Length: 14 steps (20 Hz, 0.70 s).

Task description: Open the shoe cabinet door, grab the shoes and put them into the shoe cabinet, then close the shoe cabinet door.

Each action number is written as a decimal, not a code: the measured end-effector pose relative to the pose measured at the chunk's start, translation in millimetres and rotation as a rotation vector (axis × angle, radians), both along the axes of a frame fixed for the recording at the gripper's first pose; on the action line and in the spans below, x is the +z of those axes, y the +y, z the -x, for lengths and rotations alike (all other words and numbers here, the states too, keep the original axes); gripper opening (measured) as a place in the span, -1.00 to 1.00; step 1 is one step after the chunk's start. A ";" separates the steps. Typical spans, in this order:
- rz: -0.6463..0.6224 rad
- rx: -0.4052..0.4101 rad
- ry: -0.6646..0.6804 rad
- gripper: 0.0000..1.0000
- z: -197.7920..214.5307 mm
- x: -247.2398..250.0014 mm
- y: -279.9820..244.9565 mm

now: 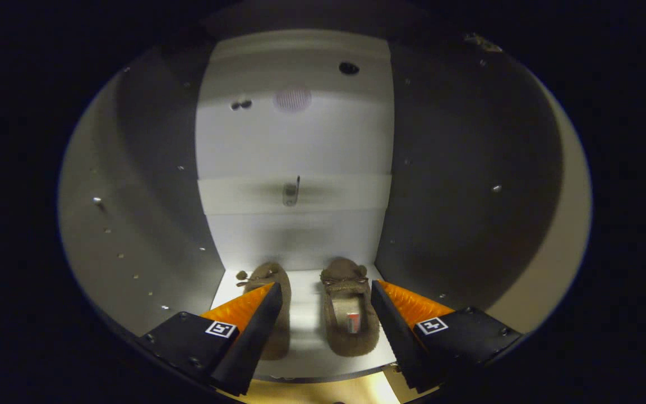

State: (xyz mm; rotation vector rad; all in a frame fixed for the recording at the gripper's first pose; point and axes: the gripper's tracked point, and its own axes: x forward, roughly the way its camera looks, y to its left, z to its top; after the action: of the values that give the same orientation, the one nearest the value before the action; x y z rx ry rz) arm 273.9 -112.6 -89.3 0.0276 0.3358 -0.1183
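Left side panel (149, 224) of the shoe cabinet (295, 140) carries rows of shelf-pin holes. On the bottom shelf (306, 314), two brown slippers lie toes inward, side by side: the left slipper (270, 275) partly behind one finger, the right slipper (350, 314) between the fingers. The gripper (326, 328) is spread wide, gripping nothing — apparently placement is done. A tag inside the right slipper is unreadable. On each finger sits a square marker (221, 329).
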 end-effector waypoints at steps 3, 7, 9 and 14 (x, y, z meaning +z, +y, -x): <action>-0.004 0.007 -0.118 0.99 49.7 44.3 10.0; -0.003 -0.009 -0.233 0.98 124.6 80.3 12.6; -0.007 -0.022 -0.288 0.97 164.1 94.0 10.0; -0.017 -0.036 -0.381 0.97 257.9 106.3 -3.6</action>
State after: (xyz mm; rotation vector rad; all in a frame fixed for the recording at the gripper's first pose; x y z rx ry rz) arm 16.0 -116.2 17.0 0.0719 -0.0441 -0.1429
